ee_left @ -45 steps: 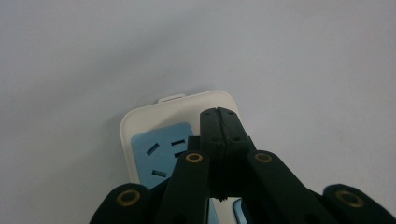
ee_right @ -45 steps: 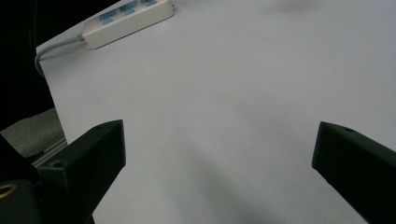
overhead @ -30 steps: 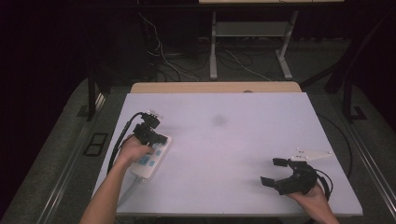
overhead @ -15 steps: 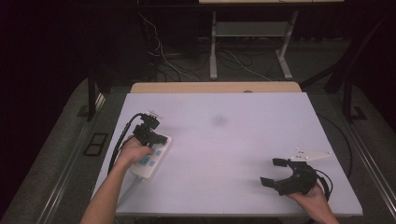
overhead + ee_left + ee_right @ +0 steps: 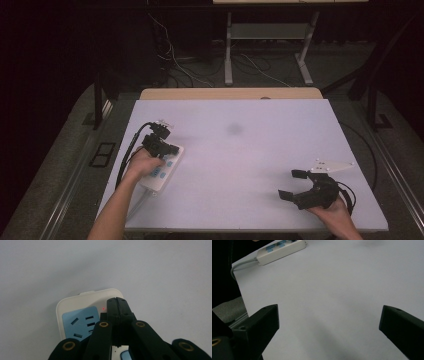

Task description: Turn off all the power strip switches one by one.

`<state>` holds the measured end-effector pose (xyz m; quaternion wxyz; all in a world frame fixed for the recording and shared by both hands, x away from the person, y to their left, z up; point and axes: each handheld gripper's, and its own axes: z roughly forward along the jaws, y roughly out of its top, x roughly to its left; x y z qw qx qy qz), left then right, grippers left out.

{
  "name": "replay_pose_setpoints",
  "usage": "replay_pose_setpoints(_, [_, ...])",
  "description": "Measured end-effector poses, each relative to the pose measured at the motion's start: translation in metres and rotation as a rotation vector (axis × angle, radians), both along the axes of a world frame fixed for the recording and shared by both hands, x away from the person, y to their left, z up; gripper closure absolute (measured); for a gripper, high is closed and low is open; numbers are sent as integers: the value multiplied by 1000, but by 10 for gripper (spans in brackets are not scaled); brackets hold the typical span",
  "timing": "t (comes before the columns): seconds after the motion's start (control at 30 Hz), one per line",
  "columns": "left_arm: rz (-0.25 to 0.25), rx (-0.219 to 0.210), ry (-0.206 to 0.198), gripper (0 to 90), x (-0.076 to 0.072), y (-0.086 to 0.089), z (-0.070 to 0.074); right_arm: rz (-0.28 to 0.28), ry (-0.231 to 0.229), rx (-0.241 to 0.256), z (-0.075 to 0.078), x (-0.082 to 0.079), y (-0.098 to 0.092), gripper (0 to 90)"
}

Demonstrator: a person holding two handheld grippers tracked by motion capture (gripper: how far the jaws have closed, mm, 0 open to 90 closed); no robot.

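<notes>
We have the white desk (image 5: 260,150) nearly bare, and the white power strip (image 5: 161,172) lies near its edge at about nine o'clock, its grey cord running off toward seven o'clock. Our left tool (image 5: 117,302) sits over the strip's far end with its jaws pressed together on nothing, the joined tips resting at a small dark switch (image 5: 102,314) beside a lit red dot (image 5: 103,308) and just past the blue socket (image 5: 80,323). We judge this a press on the switch, and the risks follow from that: the strip is light and lies loose, so a push off the vertical could skate it across the smooth surface or tip its end up; the tips could slide off the switch toward the socket slots. Our right tool (image 5: 300,185), at about five o'clock and well apart from the strip, rests with jaws spread wide and holds nothing, so nothing braces the strip. The cord hanging off the edge could also drag it.
</notes>
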<state>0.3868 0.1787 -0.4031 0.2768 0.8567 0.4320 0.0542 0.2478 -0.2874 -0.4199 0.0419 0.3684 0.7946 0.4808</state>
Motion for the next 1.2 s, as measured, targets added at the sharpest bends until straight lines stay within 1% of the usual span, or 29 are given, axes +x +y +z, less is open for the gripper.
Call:
replay_pose_setpoints(0.1, [3,1,-2,897,0,0,0,0,1,-1,0,0,0,26])
replay_pose_setpoints(0.2, [14,-15,5,896,0,1,0,-1,2,2,0,0,0,26])
replay_pose_setpoints(0.3, [17,-14,10,896,0,1,0,-1,2,4,0,0,0,26])
replay_pose_setpoints(0.33, [18,-26,7,896,0,2,2,-2,2,4,0,0,-1,26])
replay_pose_setpoints(0.37, [32,-43,4,896,0,4,5,-3,3,5,0,0,-1,26])
replay_pose_setpoints(0.4, [32,-33,0,895,0,5,6,-4,3,5,0,0,-1,26])
replay_pose_setpoints(0.47, [40,-28,1,895,-1,9,8,-7,3,7,0,0,-2,26])
replay_pose_setpoints(0.57, [60,-48,-10,895,-5,16,12,-7,2,7,0,0,-2,26])
replay_pose_setpoints(0.63, [54,-57,-19,893,-9,19,15,-7,2,6,0,0,-2,26])
replay_pose_setpoints(0.7, [58,-69,-39,893,-13,22,18,-7,1,6,0,0,-2,26])
replay_pose_setpoints(0.77, [76,-86,-71,893,-19,23,22,-7,1,7,0,0,-2,26])
replay_pose_setpoints(0.87, [68,-113,-111,892,-28,26,28,-7,-1,8,1,0,-2,26])
replay_pose_setpoints(0.93, [57,-131,-130,889,-34,27,31,-7,-1,10,1,-1,-2,26])
replay_pose_setpoints(1.0, [58,-126,-154,817,-40,26,34,-8,-2,11,1,0,-2,26])
replay_pose_setpoints(1.03, [65,-132,-164,791,-43,27,35,-8,-2,11,1,0,-2,26])
replay_pose_setpoints(1.13, [71,-171,-203,741,-53,28,38,-8,-2,12,1,0,-2,26])
replay_pose_setpoints(1.2, [67,-191,-215,671,-60,27,39,-8,-2,12,1,-1,-2,26])
